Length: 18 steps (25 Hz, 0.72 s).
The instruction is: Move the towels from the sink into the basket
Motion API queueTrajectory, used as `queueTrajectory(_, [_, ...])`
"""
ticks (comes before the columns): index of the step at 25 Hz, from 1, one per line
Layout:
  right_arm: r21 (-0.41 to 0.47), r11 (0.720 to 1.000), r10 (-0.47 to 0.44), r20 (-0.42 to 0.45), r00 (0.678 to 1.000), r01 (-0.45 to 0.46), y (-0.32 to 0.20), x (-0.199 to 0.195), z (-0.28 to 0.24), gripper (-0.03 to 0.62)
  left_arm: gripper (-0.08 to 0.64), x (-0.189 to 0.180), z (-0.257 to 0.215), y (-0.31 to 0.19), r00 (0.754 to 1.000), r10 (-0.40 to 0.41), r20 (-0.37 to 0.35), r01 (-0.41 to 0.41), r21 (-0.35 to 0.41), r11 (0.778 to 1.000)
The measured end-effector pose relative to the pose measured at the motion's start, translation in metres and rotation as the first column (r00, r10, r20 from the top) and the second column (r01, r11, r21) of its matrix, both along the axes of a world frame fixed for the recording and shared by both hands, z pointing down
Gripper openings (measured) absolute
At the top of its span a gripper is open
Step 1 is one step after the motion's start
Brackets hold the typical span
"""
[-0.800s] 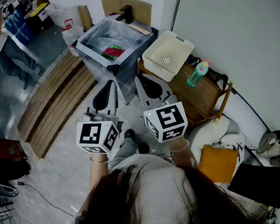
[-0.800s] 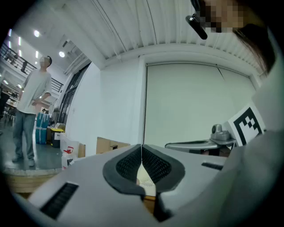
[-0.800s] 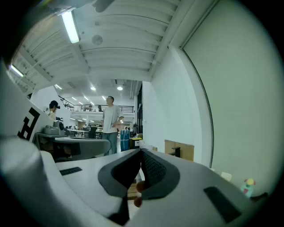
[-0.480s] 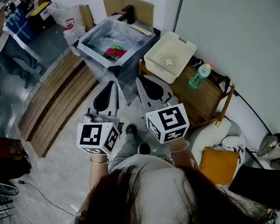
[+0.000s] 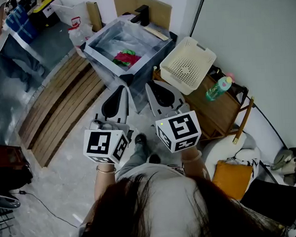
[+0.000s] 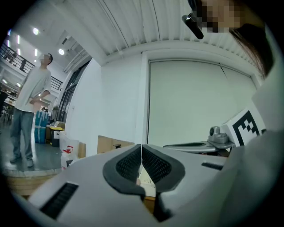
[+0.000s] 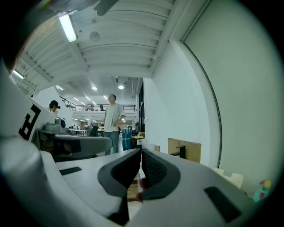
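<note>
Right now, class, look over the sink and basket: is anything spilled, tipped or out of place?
Nothing stands out. The towels lie bunched in the sink, the basket stands upright and empty beside it, no spill visible.

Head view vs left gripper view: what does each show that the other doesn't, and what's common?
Head view only: the sink with red and green towels lying in it, the green bottle on the wooden shelf, and the orange cushion. Left gripper view only: the slatted ceiling, and a close look along the left tool, its jaws together with nothing between them. Both: the right tool beside the left one, and the cardboard behind the sink.
</note>
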State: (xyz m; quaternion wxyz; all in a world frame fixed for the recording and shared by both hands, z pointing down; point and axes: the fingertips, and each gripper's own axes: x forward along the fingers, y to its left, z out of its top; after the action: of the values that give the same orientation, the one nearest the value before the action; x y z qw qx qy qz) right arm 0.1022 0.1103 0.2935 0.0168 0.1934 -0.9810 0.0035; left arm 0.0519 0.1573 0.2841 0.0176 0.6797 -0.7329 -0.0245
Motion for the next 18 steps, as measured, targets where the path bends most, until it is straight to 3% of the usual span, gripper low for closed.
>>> queueTrajectory(18, [-0.019,0.999,0.035,-0.065,0.997,-0.036,-0.063,-0.095,0.012,0.028,0.009,-0.097,0.002,-0.059,0.999,0.037,-0.012,-0.037,-0.010,0.999])
